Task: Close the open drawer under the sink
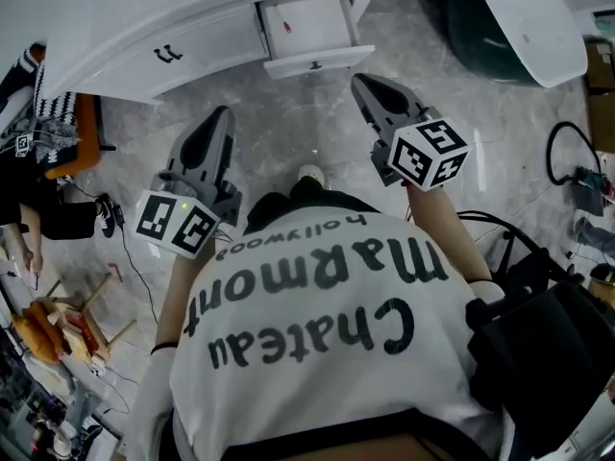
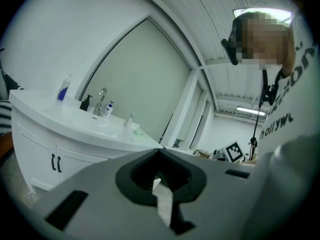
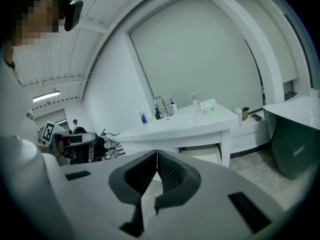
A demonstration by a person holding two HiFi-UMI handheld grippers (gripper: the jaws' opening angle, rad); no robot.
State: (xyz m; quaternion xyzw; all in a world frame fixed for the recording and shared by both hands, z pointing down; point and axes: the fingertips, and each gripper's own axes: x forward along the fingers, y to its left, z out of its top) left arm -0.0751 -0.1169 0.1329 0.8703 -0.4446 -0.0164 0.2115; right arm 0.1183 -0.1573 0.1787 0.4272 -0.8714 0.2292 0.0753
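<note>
The white vanity (image 1: pixel 135 41) runs along the top of the head view. Its drawer (image 1: pixel 307 29) stands pulled out, its front panel with a small knob (image 1: pixel 315 64) facing me. My left gripper (image 1: pixel 223 115) is held over the floor left of the drawer, jaws shut and holding nothing. My right gripper (image 1: pixel 362 83) hovers just right of the drawer front, apart from it, also shut and holding nothing. In the right gripper view the open drawer (image 3: pixel 204 155) shows under the sink counter (image 3: pixel 185 124), beyond the gripper (image 3: pixel 156 155). The left gripper (image 2: pixel 160 152) faces the vanity's two cabinet doors (image 2: pixel 45 156).
A dark green tub (image 1: pixel 495 27) stands right of the vanity. Cables (image 1: pixel 567 161) trail over the marble floor at the right, and a black bag (image 1: pixel 543 339) sits by my right side. A seated person (image 1: pixel 43 104) and wooden clutter (image 1: pixel 58 325) fill the left.
</note>
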